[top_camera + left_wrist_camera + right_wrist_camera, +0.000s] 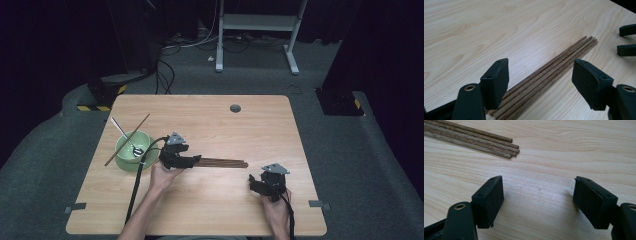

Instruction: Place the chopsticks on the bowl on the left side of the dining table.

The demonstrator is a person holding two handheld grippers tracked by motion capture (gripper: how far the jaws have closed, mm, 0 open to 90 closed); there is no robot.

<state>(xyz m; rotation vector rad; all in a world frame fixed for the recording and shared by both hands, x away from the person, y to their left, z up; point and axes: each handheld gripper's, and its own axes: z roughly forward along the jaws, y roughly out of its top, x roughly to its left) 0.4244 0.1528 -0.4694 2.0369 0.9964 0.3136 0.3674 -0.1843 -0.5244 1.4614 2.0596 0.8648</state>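
Observation:
Several dark wooden chopsticks (222, 163) lie side by side on the table (210, 120), just right of the left gripper (192, 161). In the left gripper view the chopsticks (549, 72) run between the jaws of my left gripper (540, 80), which stands open around their near ends. My right gripper (537, 200) is open over bare wood, with the chopsticks' tips (509, 147) ahead at upper left. From above, the right gripper (257, 186) sits near the table's front right. The right gripper's fingertips (626, 40) show at the left gripper view's right edge.
A green bowl (132, 150) at the table's left holds a metal spoon (127, 140), and one more chopstick (127, 139) leans across its rim. A round grommet (235, 108) sits near the far edge. A desk frame (257, 30) and cables lie on the floor beyond.

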